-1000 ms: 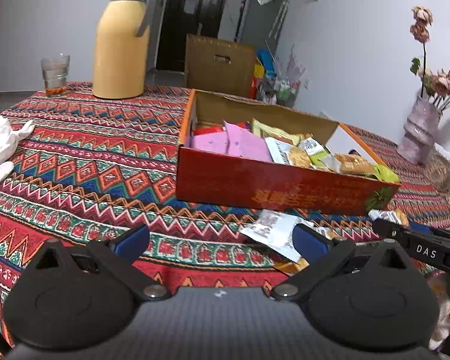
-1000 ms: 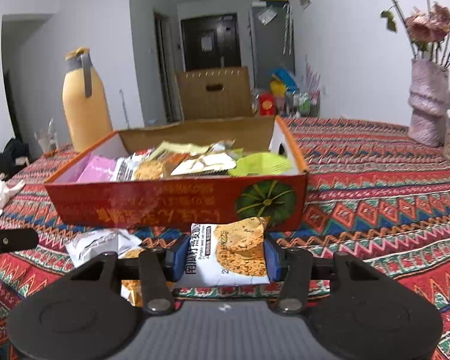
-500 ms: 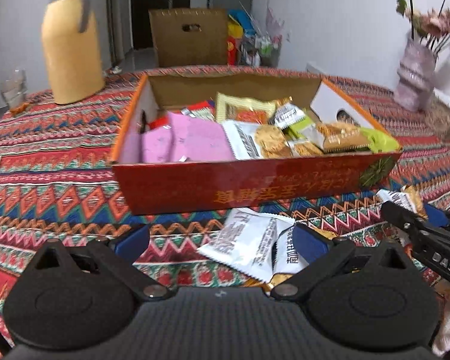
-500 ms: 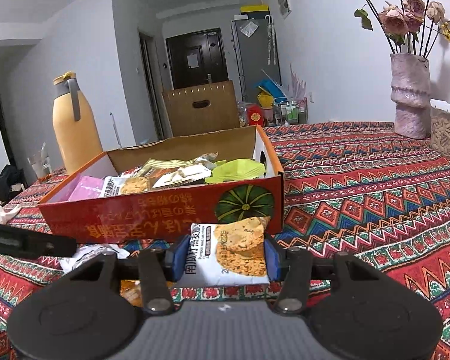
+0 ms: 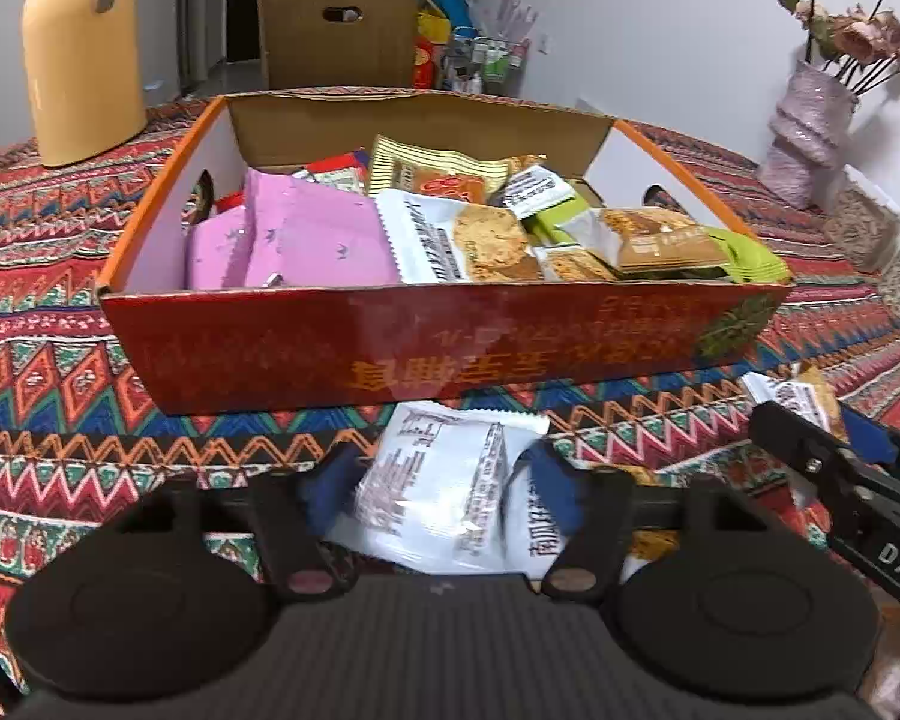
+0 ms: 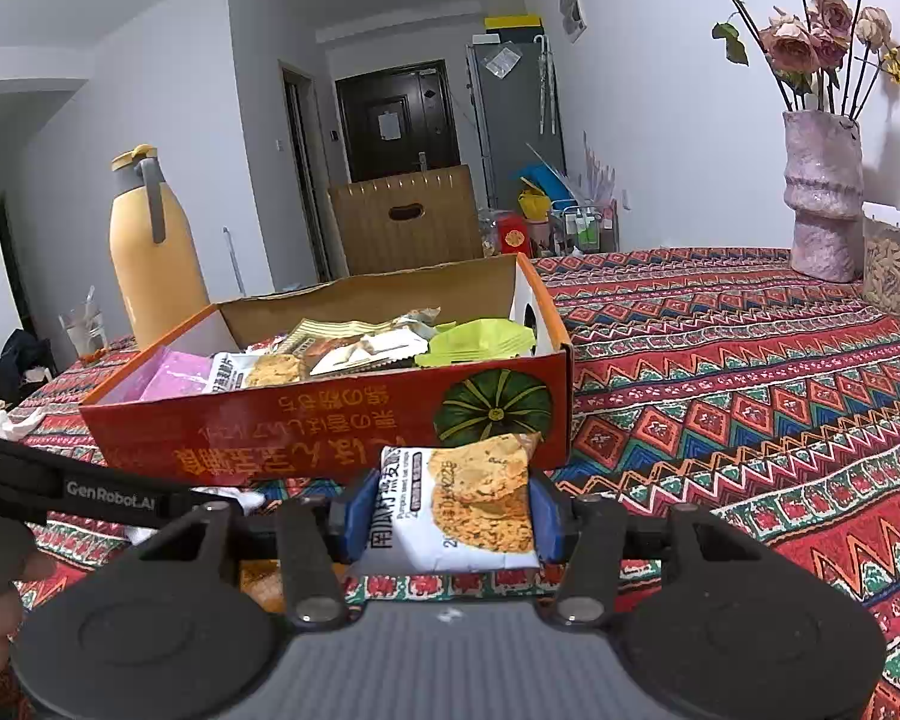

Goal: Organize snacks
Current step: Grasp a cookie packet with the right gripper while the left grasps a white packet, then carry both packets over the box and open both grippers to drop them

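Observation:
An orange cardboard box (image 5: 438,354) holds several snack packets, pink, white, yellow and green. It also shows in the right wrist view (image 6: 330,432). My left gripper (image 5: 444,474) is shut on a white snack packet (image 5: 438,492) lying on the tablecloth just in front of the box. Another white packet (image 5: 537,546) lies under it to the right. My right gripper (image 6: 450,516) is shut on a white cracker packet (image 6: 468,504) and holds it in front of the box's right corner; it also shows in the left wrist view (image 5: 792,396).
A yellow thermos (image 5: 81,54) and a glass (image 6: 84,330) stand at the back left. A pink vase of flowers (image 6: 822,192) and a clear jar (image 6: 894,270) stand at the right. A brown carton (image 6: 408,222) is beyond the table.
My left gripper moved forward and closed from wide open onto the white packet in front of the box. My right gripper kept its cracker packet and shifted a little lower and nearer the box.

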`<state>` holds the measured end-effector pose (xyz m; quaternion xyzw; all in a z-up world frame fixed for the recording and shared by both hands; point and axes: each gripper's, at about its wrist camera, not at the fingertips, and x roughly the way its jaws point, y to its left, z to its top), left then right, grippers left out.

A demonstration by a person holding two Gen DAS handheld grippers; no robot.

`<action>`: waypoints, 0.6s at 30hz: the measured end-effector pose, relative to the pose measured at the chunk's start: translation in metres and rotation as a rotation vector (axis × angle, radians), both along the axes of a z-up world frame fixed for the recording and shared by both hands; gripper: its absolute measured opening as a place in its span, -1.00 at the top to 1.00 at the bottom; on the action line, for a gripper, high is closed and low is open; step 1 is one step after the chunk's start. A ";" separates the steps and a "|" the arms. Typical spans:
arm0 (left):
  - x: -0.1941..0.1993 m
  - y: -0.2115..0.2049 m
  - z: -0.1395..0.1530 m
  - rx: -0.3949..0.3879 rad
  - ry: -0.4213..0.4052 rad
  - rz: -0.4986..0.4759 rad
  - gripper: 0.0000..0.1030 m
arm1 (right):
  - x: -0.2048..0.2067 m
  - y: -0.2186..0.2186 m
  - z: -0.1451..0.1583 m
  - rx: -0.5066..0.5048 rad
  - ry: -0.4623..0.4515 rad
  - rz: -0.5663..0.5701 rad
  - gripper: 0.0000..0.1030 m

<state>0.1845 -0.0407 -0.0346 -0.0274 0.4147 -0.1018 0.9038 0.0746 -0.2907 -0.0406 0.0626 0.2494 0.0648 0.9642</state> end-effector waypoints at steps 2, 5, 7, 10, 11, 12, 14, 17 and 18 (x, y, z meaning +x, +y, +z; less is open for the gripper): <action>-0.001 0.001 0.000 -0.013 0.006 -0.011 0.07 | 0.000 0.000 0.000 -0.001 -0.002 0.001 0.01; -0.006 0.004 0.000 -0.023 -0.002 -0.013 0.10 | -0.001 0.000 0.000 -0.002 -0.005 0.001 0.01; -0.011 0.005 0.003 -0.023 -0.014 -0.013 0.12 | -0.001 0.001 0.000 -0.002 -0.007 0.001 0.01; -0.019 0.007 0.008 -0.025 -0.039 -0.012 0.12 | -0.002 0.001 0.000 -0.003 -0.012 0.003 0.01; -0.022 0.008 0.010 -0.025 -0.050 -0.011 0.12 | -0.002 0.001 0.000 -0.004 -0.014 0.004 0.01; -0.025 0.009 0.013 -0.025 -0.060 -0.010 0.12 | -0.002 0.001 0.000 -0.005 -0.016 0.005 0.01; -0.032 0.012 0.019 -0.035 -0.086 -0.008 0.12 | -0.004 0.002 0.001 -0.005 -0.022 0.008 0.01; -0.043 0.015 0.030 -0.053 -0.129 -0.004 0.12 | -0.005 0.003 0.003 -0.013 -0.034 0.007 0.01; -0.047 0.016 0.034 -0.063 -0.144 -0.003 0.12 | -0.006 0.004 0.004 -0.016 -0.038 0.005 0.01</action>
